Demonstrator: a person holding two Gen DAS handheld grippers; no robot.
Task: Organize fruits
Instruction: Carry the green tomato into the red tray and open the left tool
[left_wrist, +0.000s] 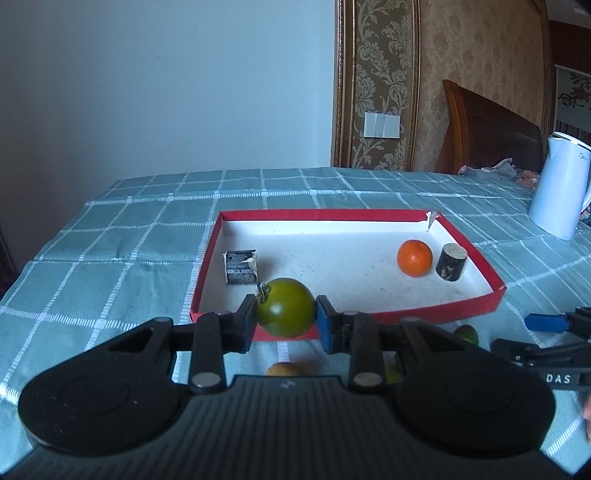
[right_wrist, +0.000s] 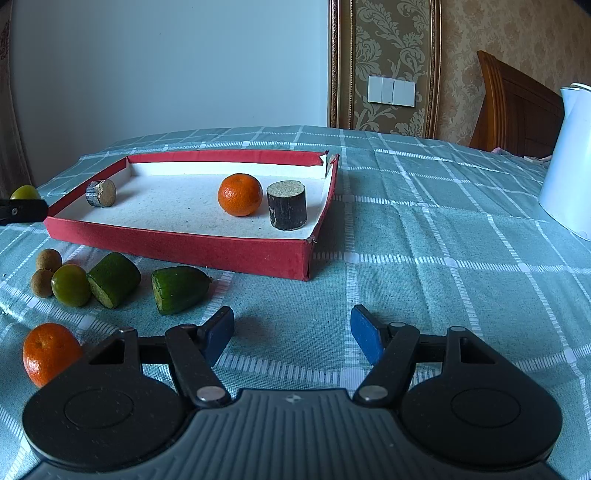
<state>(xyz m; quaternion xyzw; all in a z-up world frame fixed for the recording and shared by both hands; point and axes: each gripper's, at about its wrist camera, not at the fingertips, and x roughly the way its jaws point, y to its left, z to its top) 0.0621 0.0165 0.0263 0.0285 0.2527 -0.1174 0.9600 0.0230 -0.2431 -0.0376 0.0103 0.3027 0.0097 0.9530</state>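
Transfer of one fruit into the shallow red cardboard tray with a white floor looks to be the step in hand. The left gripper, at lower centre of the left wrist view, is clamped on a round green fruit with a stub of stalk, which sits in front of the tray's near wall and appears lifted off the blue-green checked tablecloth. The right gripper hangs over bare cloth at lower centre of its own view, jaws apart and empty. Next, I judge, the green fruit must clear the near wall and be let go over free floor, away from what already lies inside. In the tray: one orange mandarin and two dark wooden stubs, one beside the mandarin, one at the far left end. On the cloth at left of the right wrist view: two cut green pieces, one small green fruit, two brown round fruits, one more orange mandarin. A white kettle stands at right.
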